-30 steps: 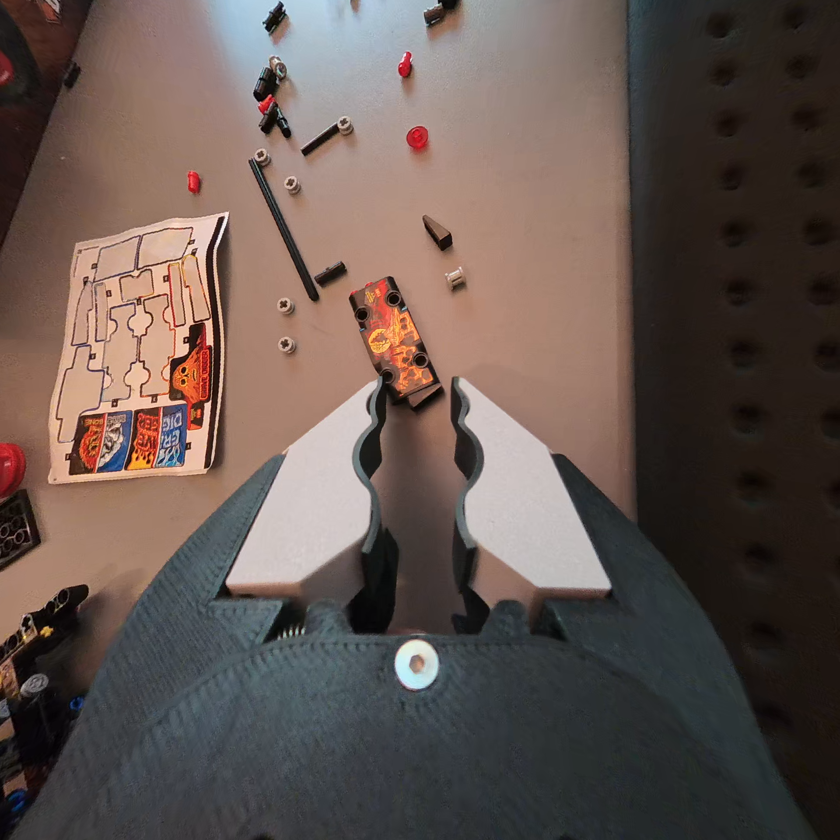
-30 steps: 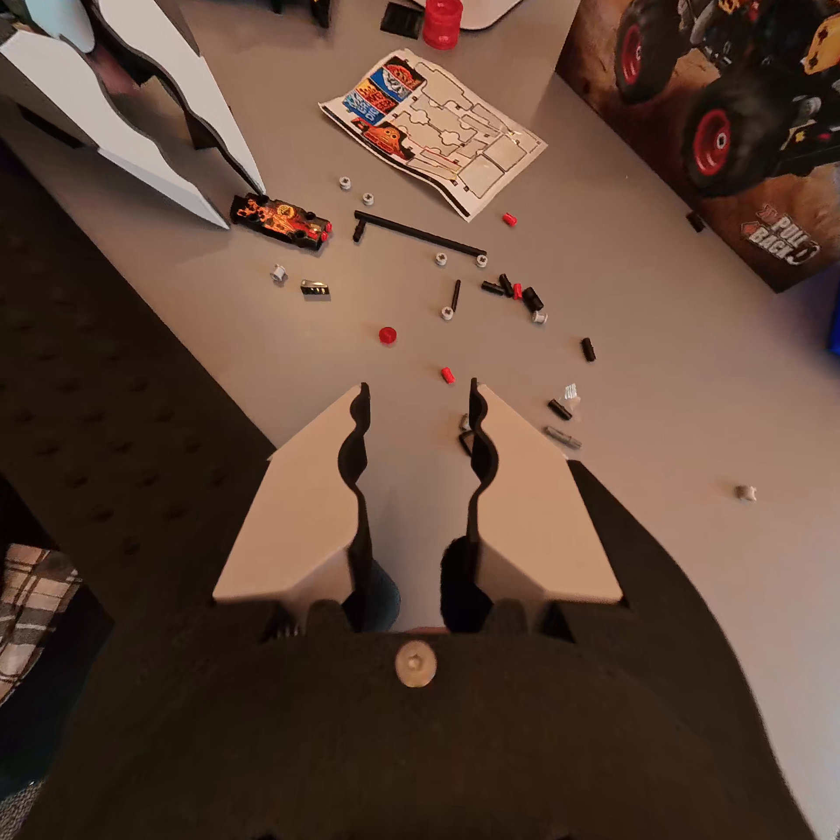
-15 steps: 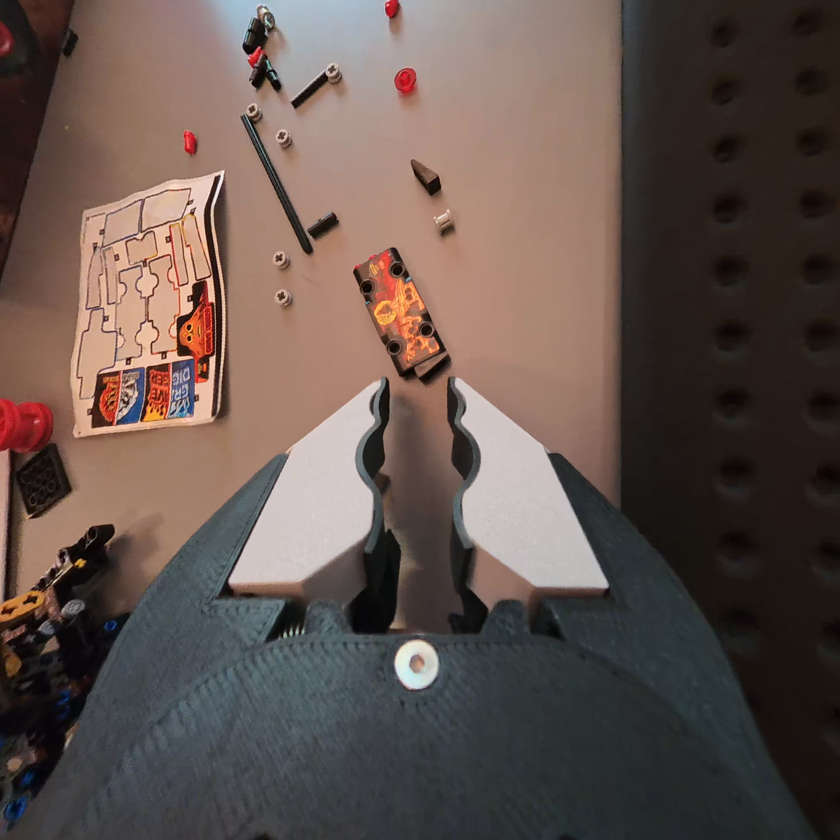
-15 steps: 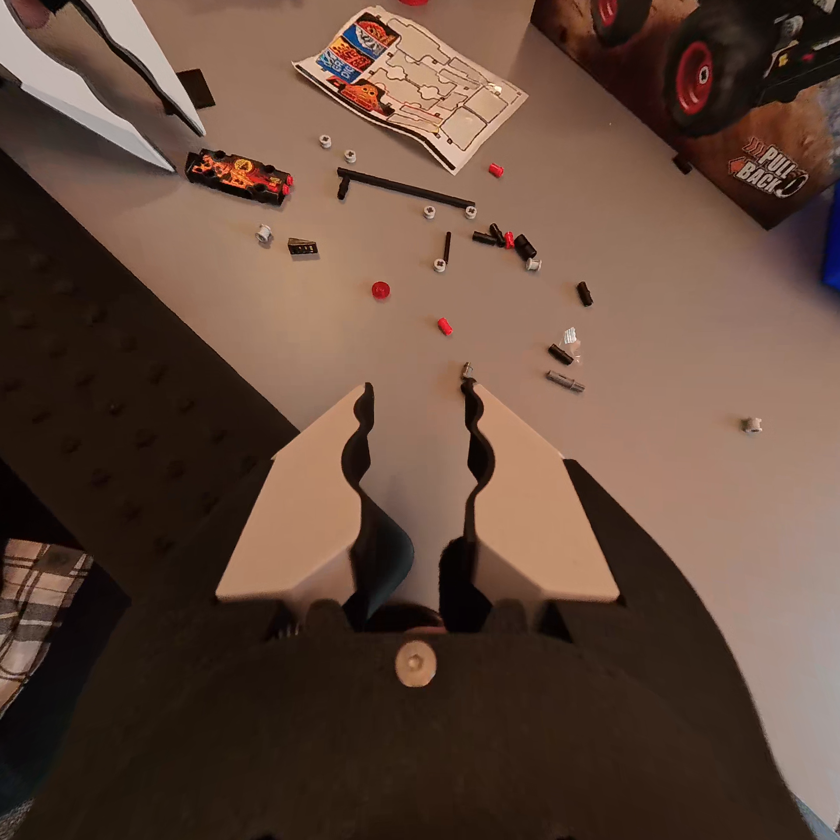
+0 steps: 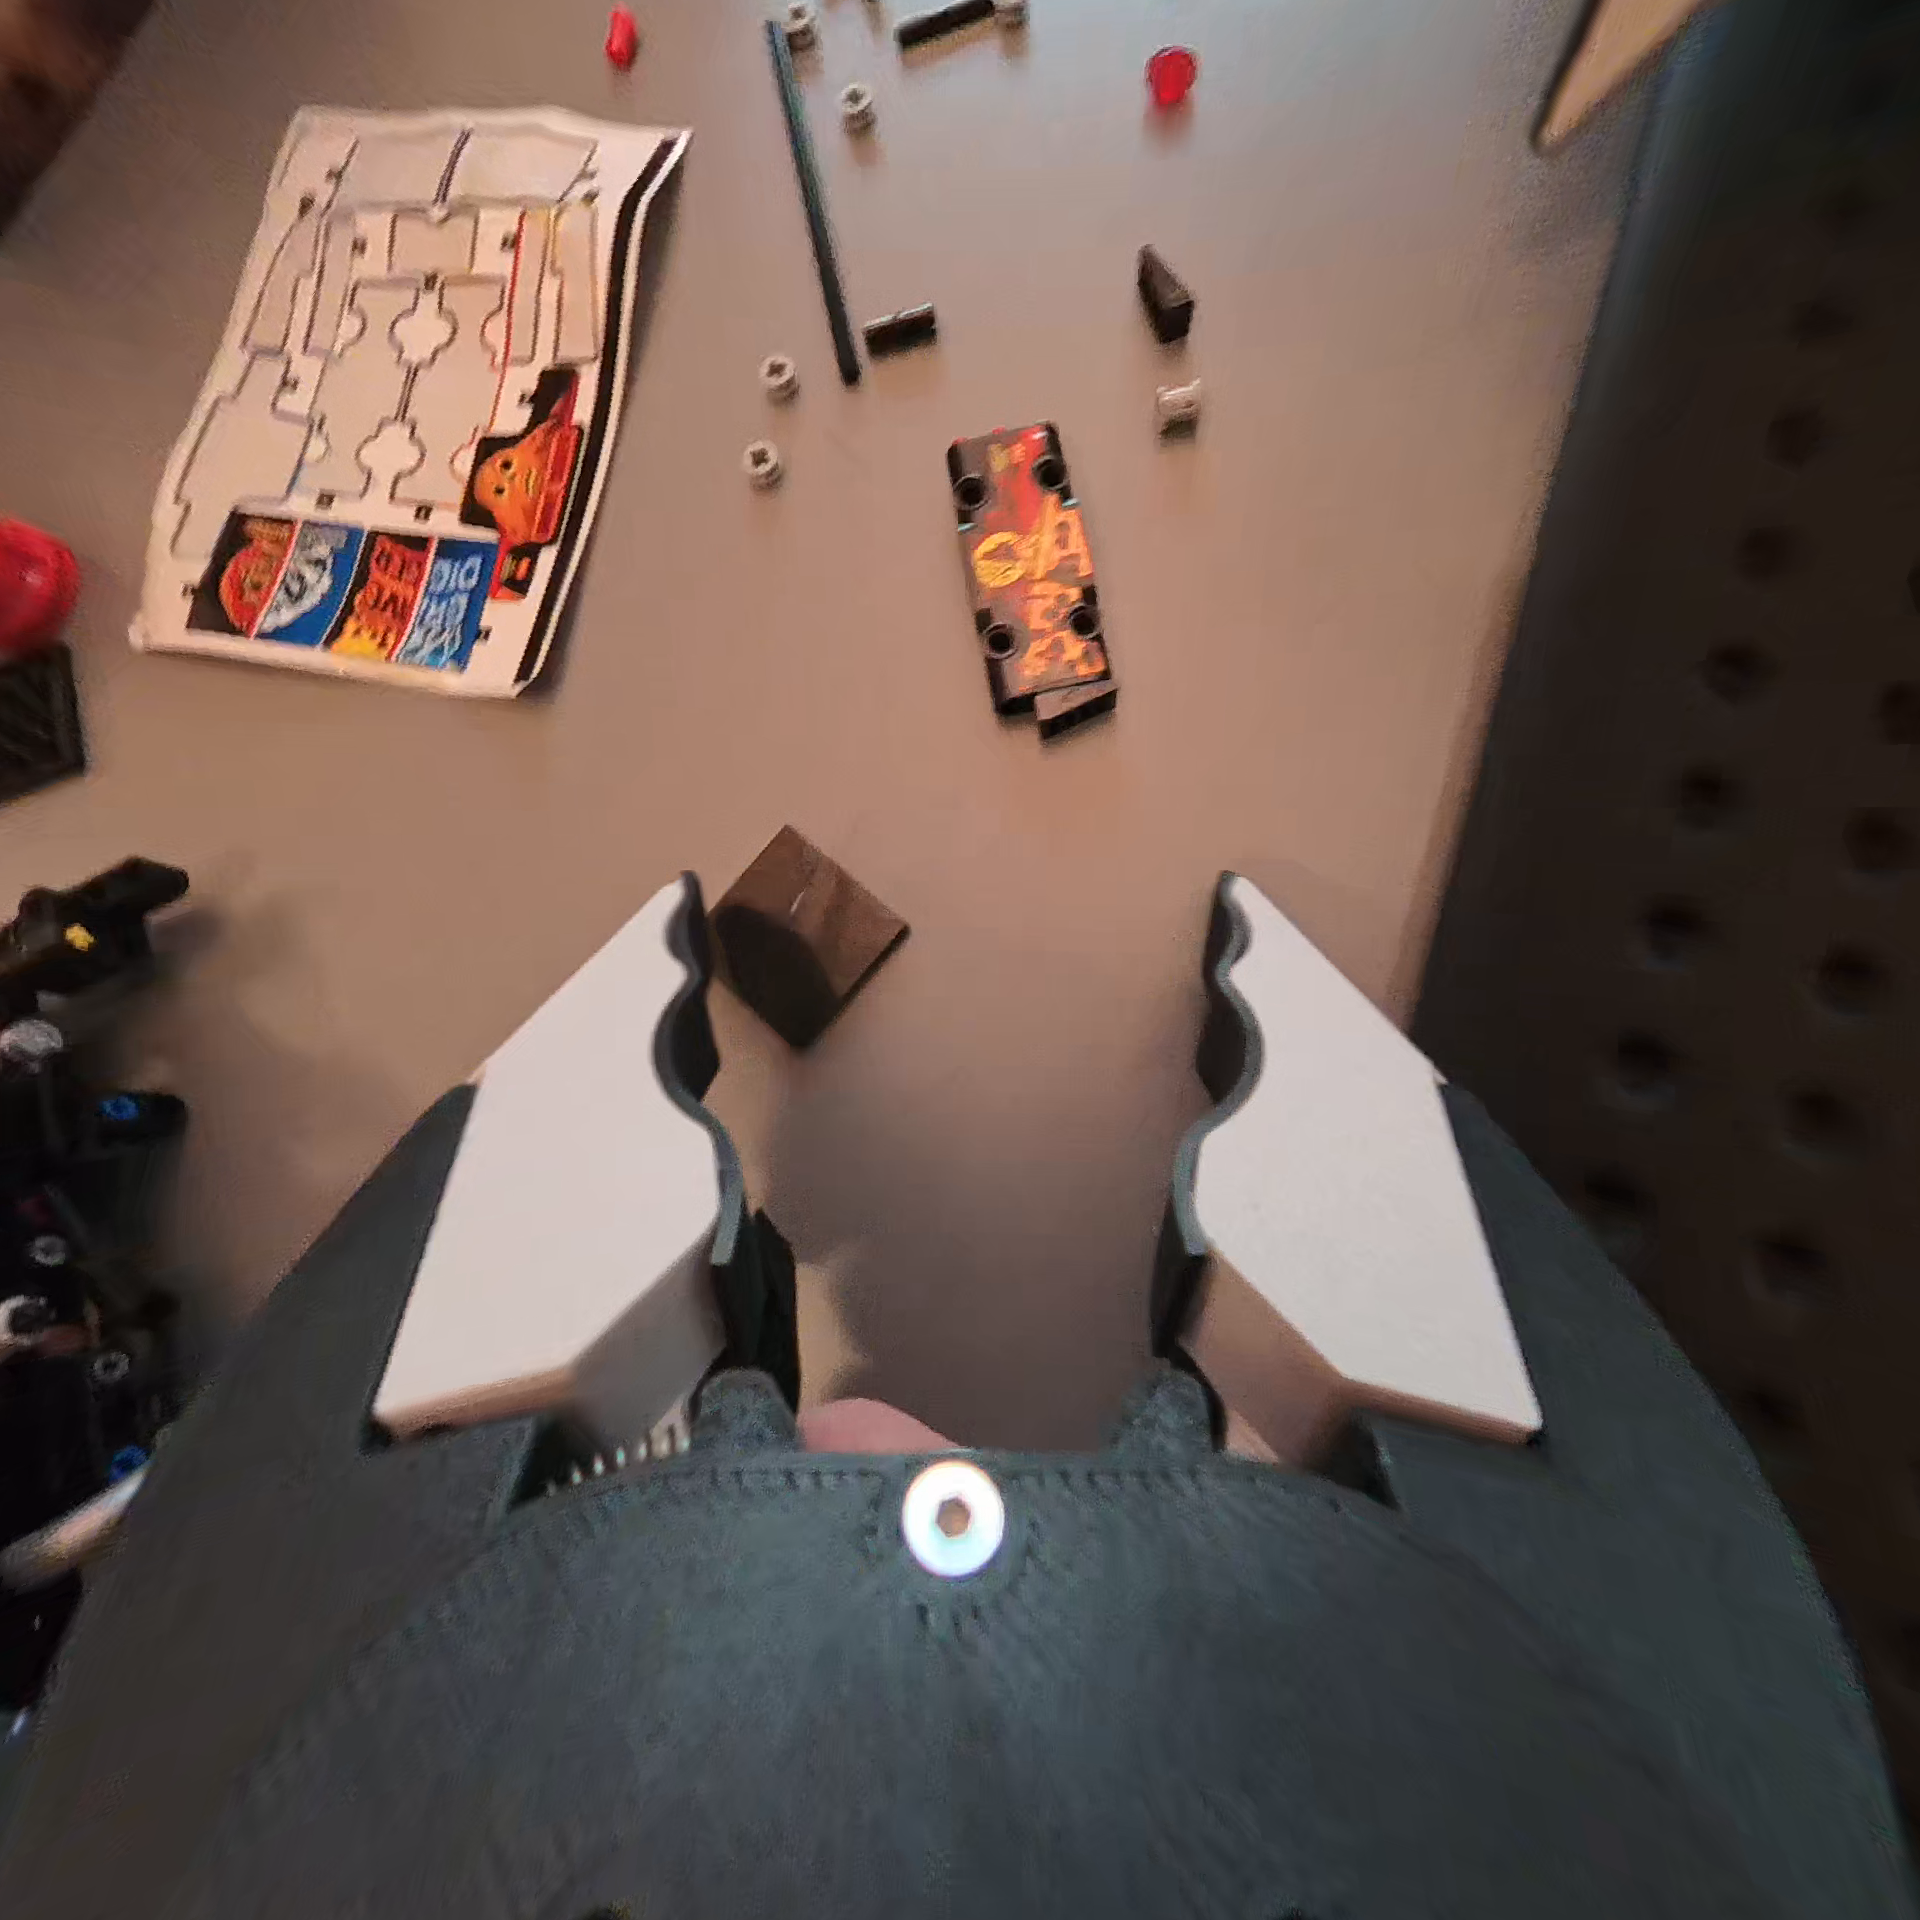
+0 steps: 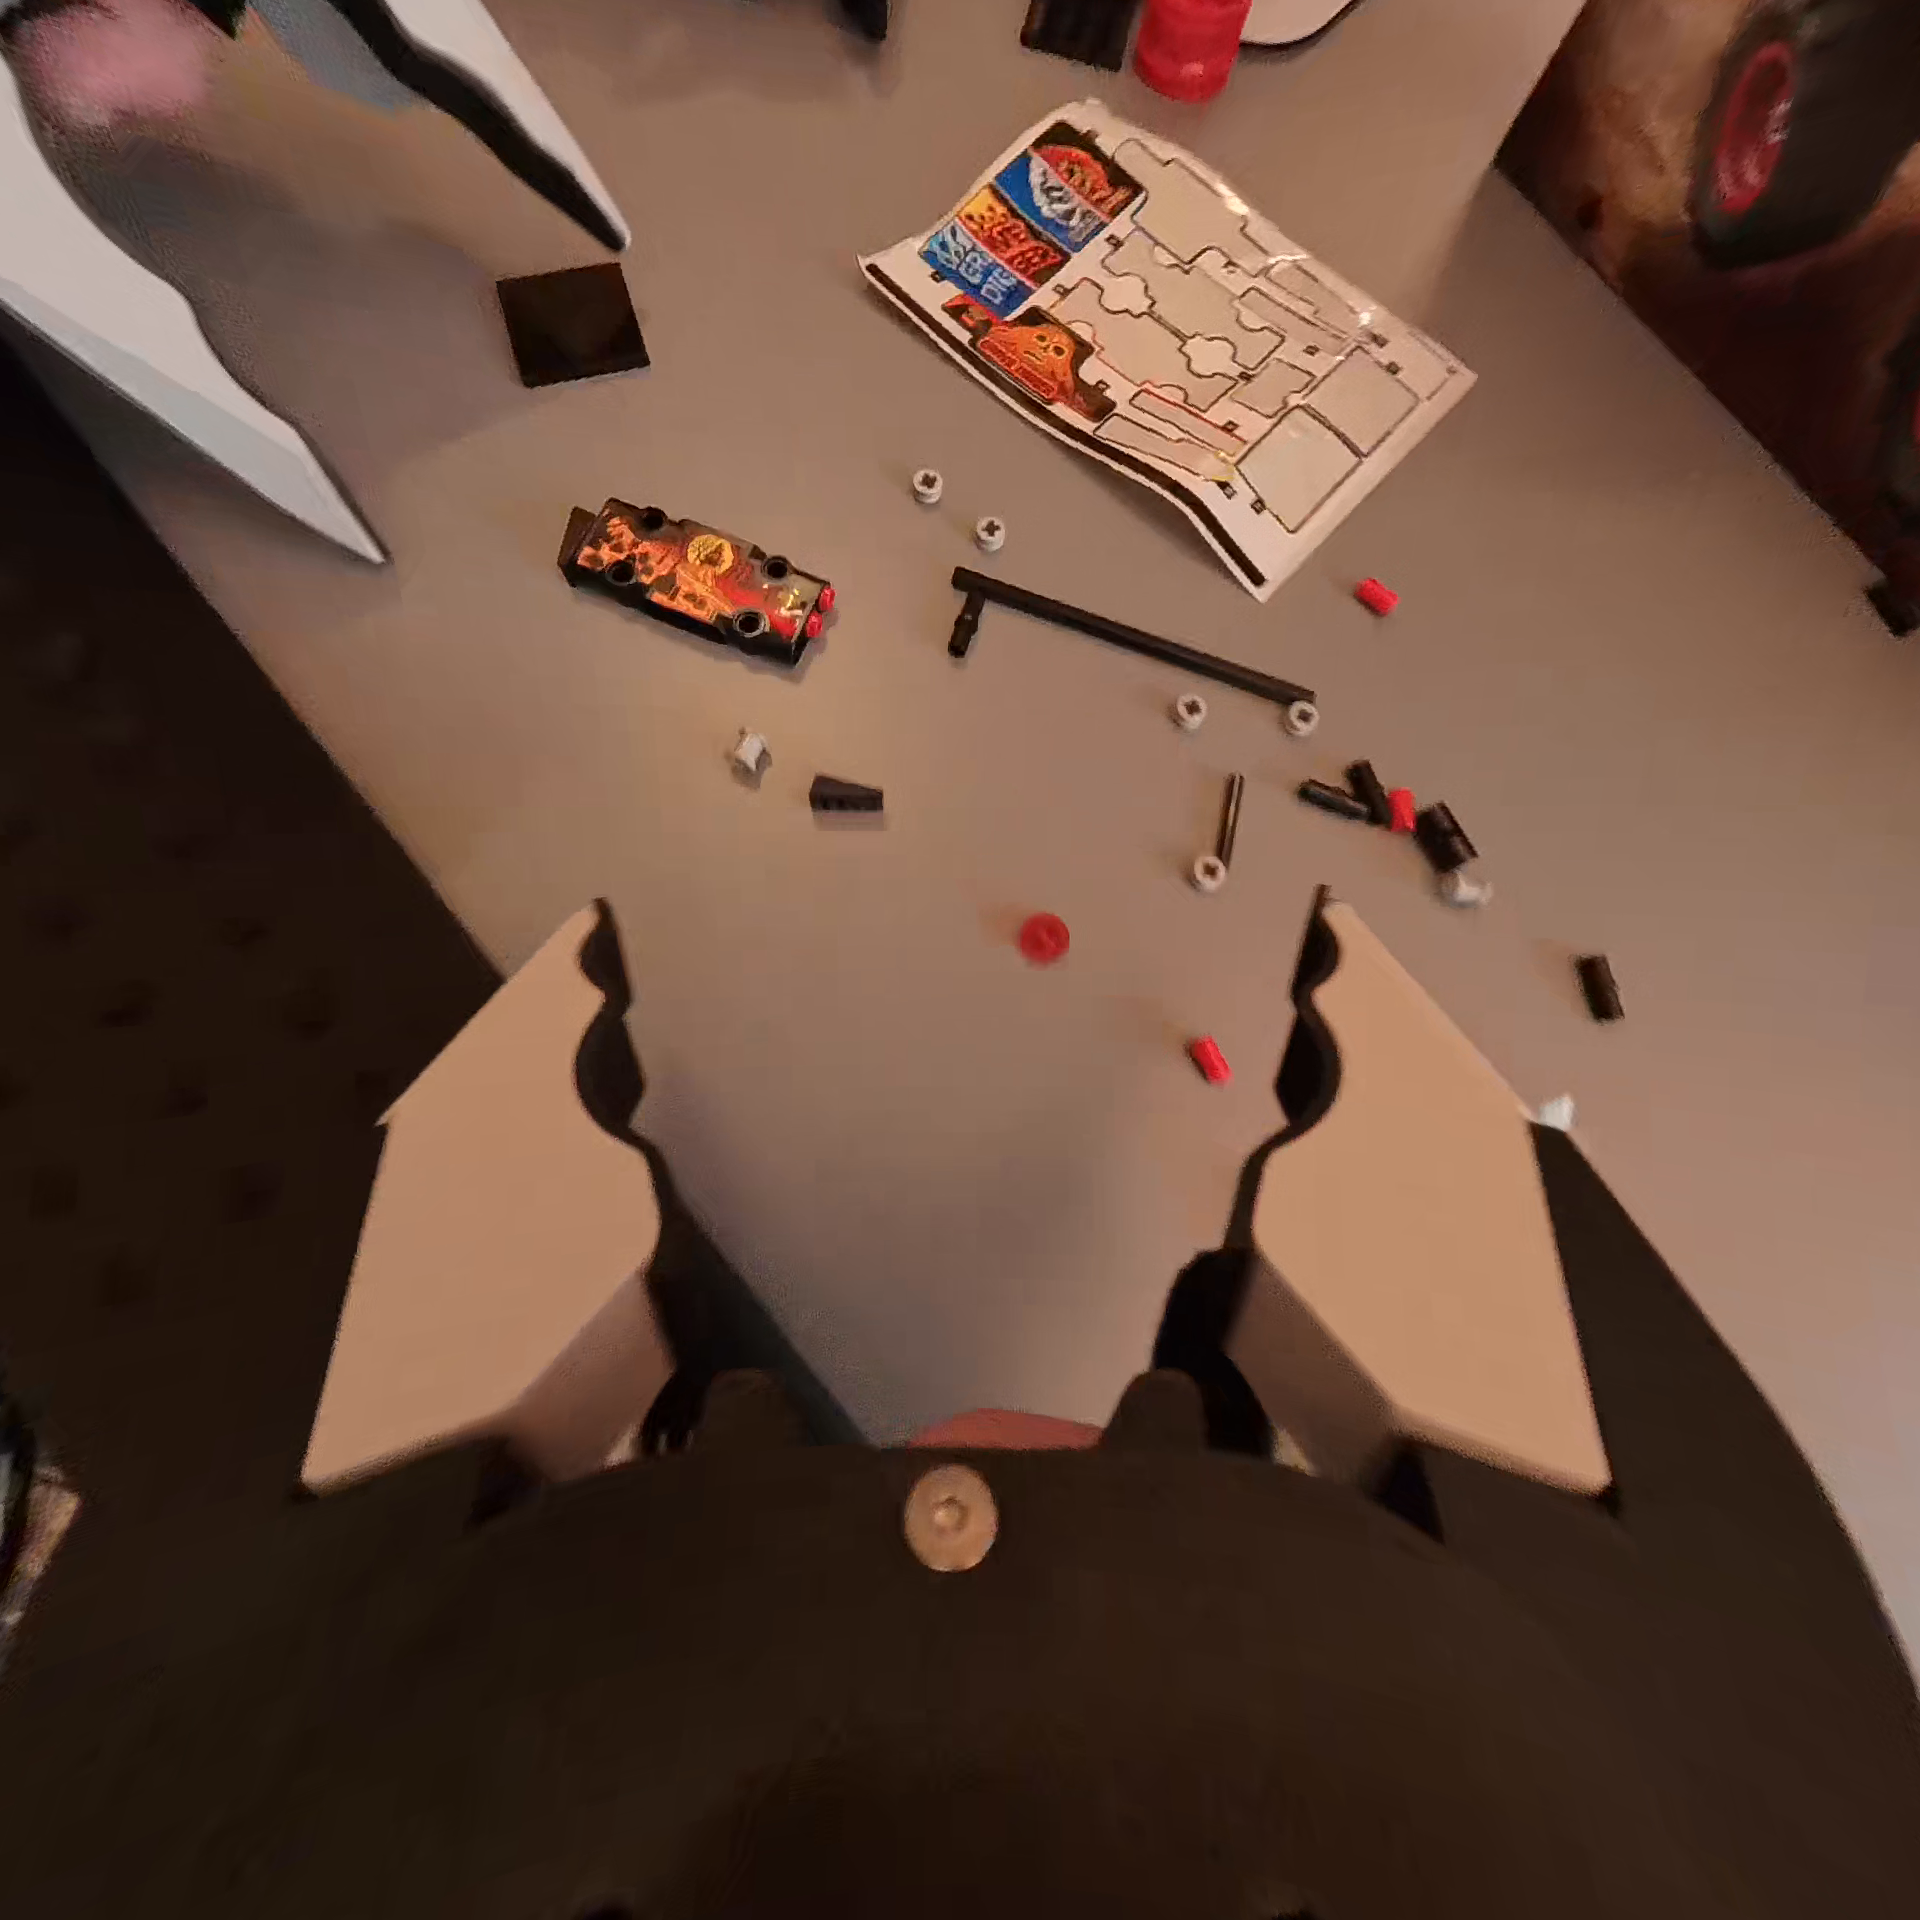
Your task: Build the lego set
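My left gripper (image 5: 956,894) is open wide and empty above the grey table (image 5: 935,790). A dark square tile (image 5: 805,935) lies flat on the table just beside its left fingertip. A black block with flame print (image 5: 1034,566) lies farther ahead. My right gripper (image 6: 961,909) is also open wide and empty, over a red round piece (image 6: 1043,937) and a red pin (image 6: 1208,1060). The right wrist view shows the left gripper (image 6: 312,208) at top left, with the tile (image 6: 571,322) and flame block (image 6: 696,577) near it.
A sticker sheet (image 5: 405,405), a long black axle (image 5: 816,208), a black wedge (image 5: 1164,296) and several grey bushes and black pins (image 6: 1382,805) lie scattered. A partly built model (image 5: 62,1091) is at the left. A dark perforated mat (image 5: 1714,727) borders the table. A printed box (image 6: 1766,208) stands far right. The red round piece (image 6: 1043,937) is closer to my right gripper, around 4 centimetres from its tips; the left tips are 20 centimetres off. My left wrist view (image 5: 1178,64) looks at it from another angle. Between my right fingertips and the red pin (image 6: 1208,1060) there is roughly 5 centimetres.
Both grippers have opened much wider. The left gripper has drawn back from the flame block, and the dark square tile now shows beside its left fingertip.
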Tool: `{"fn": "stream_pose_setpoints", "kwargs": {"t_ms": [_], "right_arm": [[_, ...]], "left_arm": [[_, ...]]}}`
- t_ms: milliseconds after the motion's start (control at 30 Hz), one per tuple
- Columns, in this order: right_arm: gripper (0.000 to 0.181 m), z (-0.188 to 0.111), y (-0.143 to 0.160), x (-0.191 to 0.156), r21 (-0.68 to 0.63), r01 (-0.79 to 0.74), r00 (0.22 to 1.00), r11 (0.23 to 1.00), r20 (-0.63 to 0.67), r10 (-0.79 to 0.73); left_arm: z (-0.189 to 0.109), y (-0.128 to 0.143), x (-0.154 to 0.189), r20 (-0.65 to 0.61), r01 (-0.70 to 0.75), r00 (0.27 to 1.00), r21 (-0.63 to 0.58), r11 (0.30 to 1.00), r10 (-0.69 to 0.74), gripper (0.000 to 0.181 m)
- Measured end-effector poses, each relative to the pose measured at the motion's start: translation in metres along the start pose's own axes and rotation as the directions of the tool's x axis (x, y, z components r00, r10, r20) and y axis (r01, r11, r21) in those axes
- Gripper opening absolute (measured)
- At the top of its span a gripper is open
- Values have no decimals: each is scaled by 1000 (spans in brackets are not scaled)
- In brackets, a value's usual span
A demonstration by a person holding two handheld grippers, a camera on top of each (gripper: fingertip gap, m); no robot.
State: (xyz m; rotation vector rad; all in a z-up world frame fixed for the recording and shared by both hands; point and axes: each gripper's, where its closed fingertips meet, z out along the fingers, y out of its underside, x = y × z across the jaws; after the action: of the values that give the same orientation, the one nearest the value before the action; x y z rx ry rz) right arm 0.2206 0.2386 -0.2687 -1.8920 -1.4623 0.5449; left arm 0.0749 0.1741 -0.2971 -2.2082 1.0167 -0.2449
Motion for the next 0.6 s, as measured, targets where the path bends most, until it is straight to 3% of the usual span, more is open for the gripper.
{"fn": "stream_pose_setpoints", "kwargs": {"t_ms": [133,300,433,500,600], "right_arm": [[134,26,-10,-12,-47,17,996,999,85,-13],[136,45,-15,-11,-78,24,995,997,94,-17],[139,54,-9,-8,-114,22,995,993,100,-11],[144,58,-2,-18,-133,22,988,991,151,-1],[142,61,-5,-15,-107,6,993,994,116,6]], "left_arm": [[-4,8,-12,39,51,998,-11,999,-51,111],[-5,15,-17,49,120,992,-15,993,-120,117],[-3,20,-25,66,178,982,-20,984,-176,133],[-2,21,-24,53,204,978,-17,979,-203,132],[-3,19,-26,85,202,976,6,979,-202,130]]}}
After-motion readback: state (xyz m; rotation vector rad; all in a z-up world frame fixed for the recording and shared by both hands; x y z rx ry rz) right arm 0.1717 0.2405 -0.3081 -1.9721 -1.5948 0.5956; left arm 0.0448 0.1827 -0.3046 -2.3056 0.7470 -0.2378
